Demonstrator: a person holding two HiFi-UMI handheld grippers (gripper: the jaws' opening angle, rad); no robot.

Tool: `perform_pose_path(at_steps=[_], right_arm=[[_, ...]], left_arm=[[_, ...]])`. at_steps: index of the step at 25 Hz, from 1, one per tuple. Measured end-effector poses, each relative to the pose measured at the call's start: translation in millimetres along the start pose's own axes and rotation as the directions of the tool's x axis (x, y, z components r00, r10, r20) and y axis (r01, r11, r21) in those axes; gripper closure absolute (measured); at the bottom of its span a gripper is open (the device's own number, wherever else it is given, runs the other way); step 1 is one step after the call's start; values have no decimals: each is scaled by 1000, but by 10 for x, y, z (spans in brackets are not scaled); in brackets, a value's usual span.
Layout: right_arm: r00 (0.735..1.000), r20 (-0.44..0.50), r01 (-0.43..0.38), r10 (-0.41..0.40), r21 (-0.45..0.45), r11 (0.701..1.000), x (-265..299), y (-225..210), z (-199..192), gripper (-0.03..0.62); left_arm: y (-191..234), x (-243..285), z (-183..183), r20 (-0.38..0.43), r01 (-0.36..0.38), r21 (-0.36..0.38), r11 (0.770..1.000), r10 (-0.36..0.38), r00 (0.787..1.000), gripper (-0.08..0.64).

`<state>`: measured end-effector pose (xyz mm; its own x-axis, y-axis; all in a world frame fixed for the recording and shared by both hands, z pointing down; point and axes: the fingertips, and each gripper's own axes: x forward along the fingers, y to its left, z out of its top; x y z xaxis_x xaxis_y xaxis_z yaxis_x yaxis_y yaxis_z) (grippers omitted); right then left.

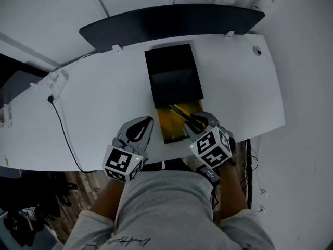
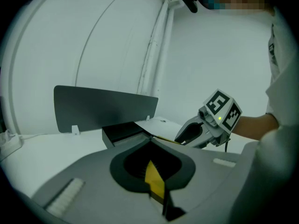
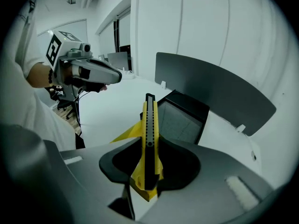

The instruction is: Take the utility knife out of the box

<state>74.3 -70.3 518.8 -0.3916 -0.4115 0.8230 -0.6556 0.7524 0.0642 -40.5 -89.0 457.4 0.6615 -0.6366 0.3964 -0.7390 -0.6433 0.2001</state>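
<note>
A black box (image 1: pixel 171 61) lies at the middle of the white table (image 1: pixel 93 98), with a yellow inner tray (image 1: pixel 169 126) pulled out toward me. My right gripper (image 1: pixel 193 120) is shut on the yellow and black utility knife (image 1: pixel 181 113), held above the tray's right side. In the right gripper view the knife (image 3: pixel 149 139) stands upright between the jaws, above the box (image 3: pixel 187 111). My left gripper (image 1: pixel 144 123) hovers just left of the tray. In the left gripper view a thin yellow strip (image 2: pixel 154 181) sits pinched between its jaws.
A dark curved panel (image 1: pixel 171 20) stands along the table's far edge. A black cable (image 1: pixel 62 124) trails over the left side and off the near edge. My legs are below the near edge, with wooden floor to the left.
</note>
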Motion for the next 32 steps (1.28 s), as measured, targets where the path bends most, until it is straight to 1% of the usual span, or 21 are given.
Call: perform_pose_path(at_steps=[9, 14, 19, 24, 32], right_arm=[[995, 90, 38, -40, 25, 999, -330, -45, 216, 462], [986, 158, 36, -48, 78, 996, -520, -26, 386, 462], [976, 212, 17, -43, 122, 992, -631, 42, 486, 462], [968, 252, -21, -20, 158, 987, -718, 160, 532, 462], [956, 294, -40, -19, 194, 980, -765, 162, 592, 460]], left_arm=[[-52, -90, 290, 57, -4, 34, 999, 2, 998, 559], [-74, -161, 407, 77, -7, 45, 999, 3, 997, 560], [-98, -233, 501, 101, -12, 46, 999, 7, 995, 560], [-121, -291, 474, 100, -16, 47, 999, 12, 995, 560], [-241, -246, 478, 99, 10, 47, 999, -15, 995, 560]])
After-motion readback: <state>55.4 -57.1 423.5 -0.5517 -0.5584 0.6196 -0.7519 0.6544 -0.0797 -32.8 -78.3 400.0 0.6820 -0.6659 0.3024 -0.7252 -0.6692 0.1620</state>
